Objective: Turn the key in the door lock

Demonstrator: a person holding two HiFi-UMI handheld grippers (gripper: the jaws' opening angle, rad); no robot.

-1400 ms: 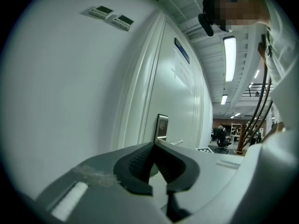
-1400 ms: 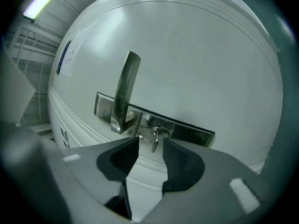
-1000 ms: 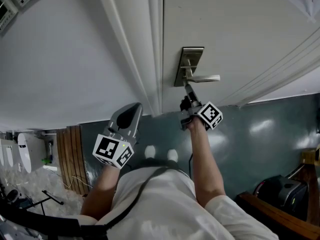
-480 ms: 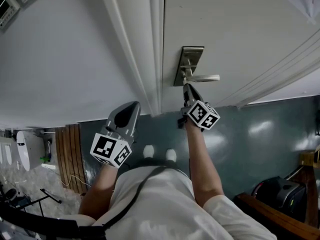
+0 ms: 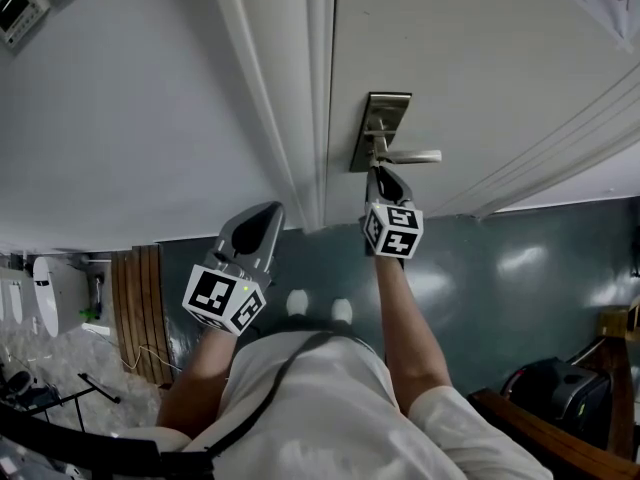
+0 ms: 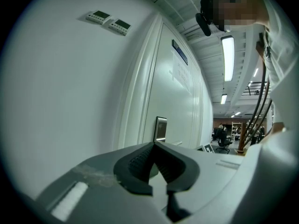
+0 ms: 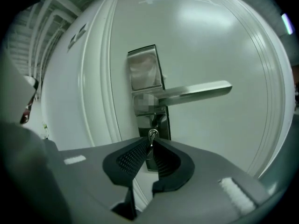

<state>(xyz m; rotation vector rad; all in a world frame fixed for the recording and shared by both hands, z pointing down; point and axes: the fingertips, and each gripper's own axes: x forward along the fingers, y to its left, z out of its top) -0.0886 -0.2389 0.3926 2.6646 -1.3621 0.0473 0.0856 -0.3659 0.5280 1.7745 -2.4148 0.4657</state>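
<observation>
1. Well, at the far left the left claw [image 6: 154,145] is idle, its jaws clenched tip to tip on nothing. It points toward the door frame [image 5: 290,88], which lies ahead of it and a little to its right. One claw seems to be enough for a key, so this one is probably held back to keep clear of the working arm.

2. Further right, past that claw's tips, is the white door [image 5: 480,58], which appears shut against the frame. The lock plate [image 5: 378,128] is near the door's edge, straight ahead of the right claw [image 7: 150,143].

3. The key [image 7: 153,134] is in the keyhole low on the plate, right at the right claw's tips. The handle lever [image 7: 196,92] runs off above the jaws to the claw's right, so the claw works beneath it without touching it.

4. The right claw grasps the key's head between the very ends of its pads. The jaws are easing open at this moment, though the key is between them and the pads look to be touching it.
   - The tip-only hold likely suits a small, flat head close to the plate, since a deeper bite would knock the jaws against the metal.
   - The claw lines up with the key's shaft, so a roll of the wrist would turn the key about its own axis.

5. The slackening grip may mean a re-grip or the end of a turn. How far the key has turned cannot be told.
</observation>
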